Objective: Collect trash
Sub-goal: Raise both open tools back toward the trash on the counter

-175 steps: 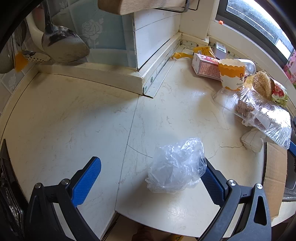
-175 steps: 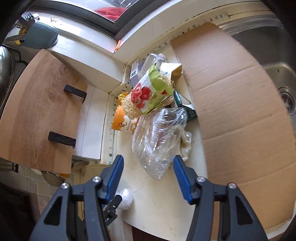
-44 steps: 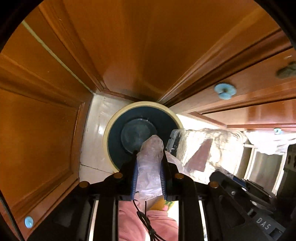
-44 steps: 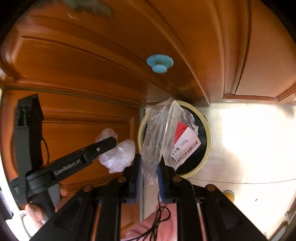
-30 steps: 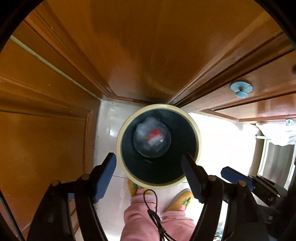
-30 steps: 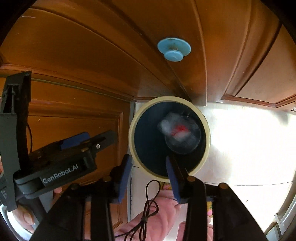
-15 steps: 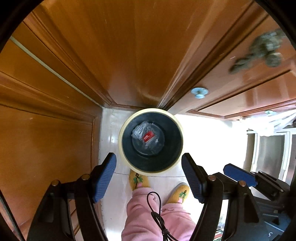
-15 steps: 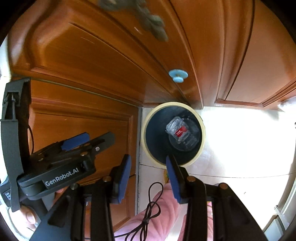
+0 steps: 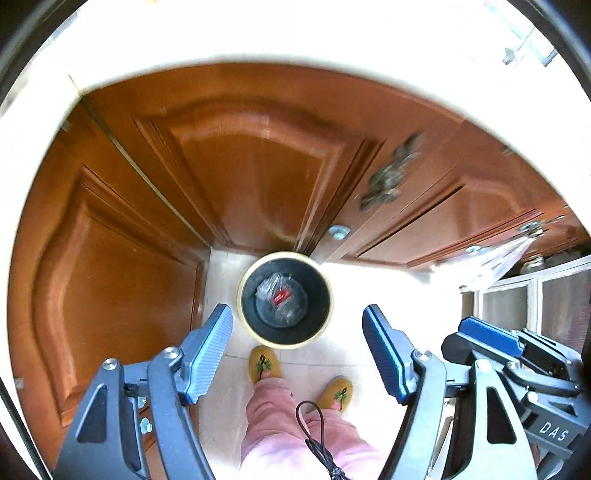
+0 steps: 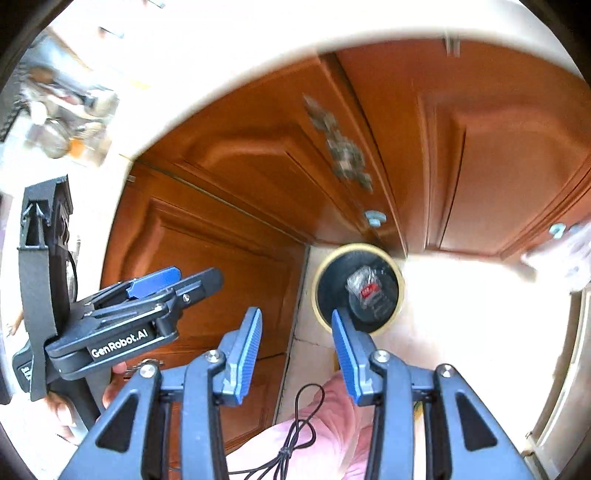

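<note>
With both my left gripper (image 9: 297, 349) and right gripper (image 10: 296, 349) parted and empty, the bagged trash (image 9: 280, 297) lies in the bin (image 9: 245, 295) far below, while remaining litter sits on the worktop (image 10: 258, 33) above the bin, blurred.

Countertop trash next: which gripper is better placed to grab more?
Left, marginally. Both the left gripper and the right gripper are empty above the trash bin, but the left's jaws stand wider, suiting bulky wrappers. The counter edge looks equally near both.
</note>
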Available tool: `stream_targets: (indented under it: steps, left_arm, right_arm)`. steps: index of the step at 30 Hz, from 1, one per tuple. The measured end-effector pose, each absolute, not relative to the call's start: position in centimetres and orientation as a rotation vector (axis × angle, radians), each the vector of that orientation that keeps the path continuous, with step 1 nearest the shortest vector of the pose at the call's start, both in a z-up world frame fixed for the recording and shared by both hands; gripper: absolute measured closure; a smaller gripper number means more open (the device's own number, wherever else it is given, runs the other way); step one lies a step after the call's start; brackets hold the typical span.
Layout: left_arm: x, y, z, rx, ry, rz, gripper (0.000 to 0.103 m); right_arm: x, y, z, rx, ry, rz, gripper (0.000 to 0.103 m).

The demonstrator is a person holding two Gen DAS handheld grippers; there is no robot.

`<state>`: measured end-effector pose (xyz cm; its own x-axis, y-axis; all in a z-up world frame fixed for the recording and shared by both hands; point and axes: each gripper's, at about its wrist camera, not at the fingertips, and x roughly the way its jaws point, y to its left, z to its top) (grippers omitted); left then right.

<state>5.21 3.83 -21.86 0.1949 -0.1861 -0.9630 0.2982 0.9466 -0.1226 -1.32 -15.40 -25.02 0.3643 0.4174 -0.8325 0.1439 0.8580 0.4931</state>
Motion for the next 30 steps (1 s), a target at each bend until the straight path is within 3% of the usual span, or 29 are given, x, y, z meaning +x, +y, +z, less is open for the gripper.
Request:
stream_targets:
  steps: [14, 21, 30]
  left_arm:
    - [2.6, 2.8, -6.0, -0.001, 0.988, -0.33, 0.032]
    - [1.7, 2.1, 0.5, -0.011, 0.835, -0.325, 0.028]
    - [2.0, 2.1, 4.8, 0.032, 0.74, -0.274, 0.026]
  right_arm:
    - [-4.9, -16.3, -9.7, 0.362, 0.922, 0.219, 0.063]
    - [-4.9, -17.9, -4.9, 0.327, 0.807, 0.219, 0.063]
    - [-2.8, -20.2, -1.2, 0.334, 0.728, 0.202, 0.063]
